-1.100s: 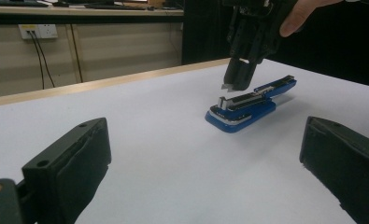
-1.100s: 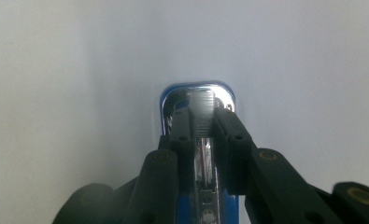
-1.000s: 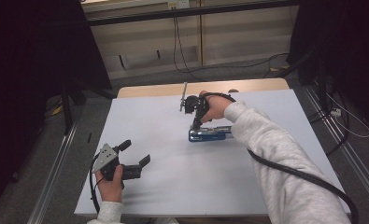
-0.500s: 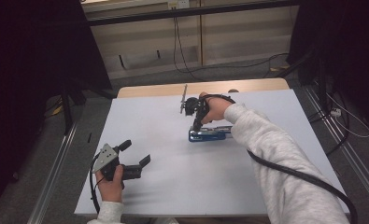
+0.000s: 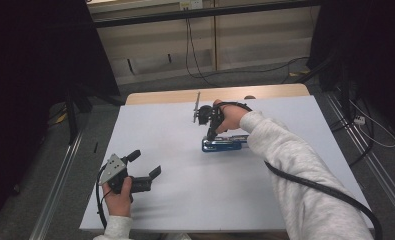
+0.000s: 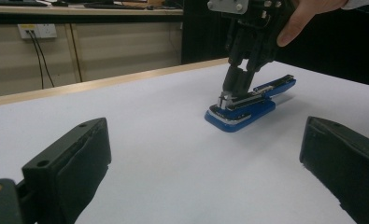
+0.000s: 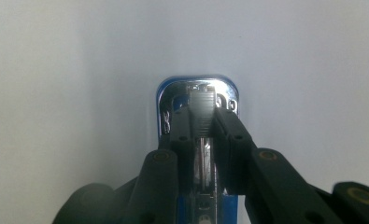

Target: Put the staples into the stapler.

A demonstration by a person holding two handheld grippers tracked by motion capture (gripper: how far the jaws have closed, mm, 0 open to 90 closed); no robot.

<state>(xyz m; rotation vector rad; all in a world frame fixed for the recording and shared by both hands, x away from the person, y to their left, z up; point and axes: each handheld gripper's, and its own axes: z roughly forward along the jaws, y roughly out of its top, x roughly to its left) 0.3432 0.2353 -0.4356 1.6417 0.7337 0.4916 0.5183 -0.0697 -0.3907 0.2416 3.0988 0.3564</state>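
Stapler [image 5: 224, 144] lies flat on the white table [image 5: 185, 200], a little beyond its middle, with the long axis across the table; its front end points to the person's left. It has a blue base, a blue top and a shiny metal part between them (the metal front shows well in the right gripper view). Right gripper [image 5: 211, 134] stands over this front end, jaws closed on the metal part. Left gripper [image 5: 144, 171] rests near the table's front left corner, wide open and empty.

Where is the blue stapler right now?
In the high view the blue stapler lies right of centre on the white table, its front end clamped by the right gripper.
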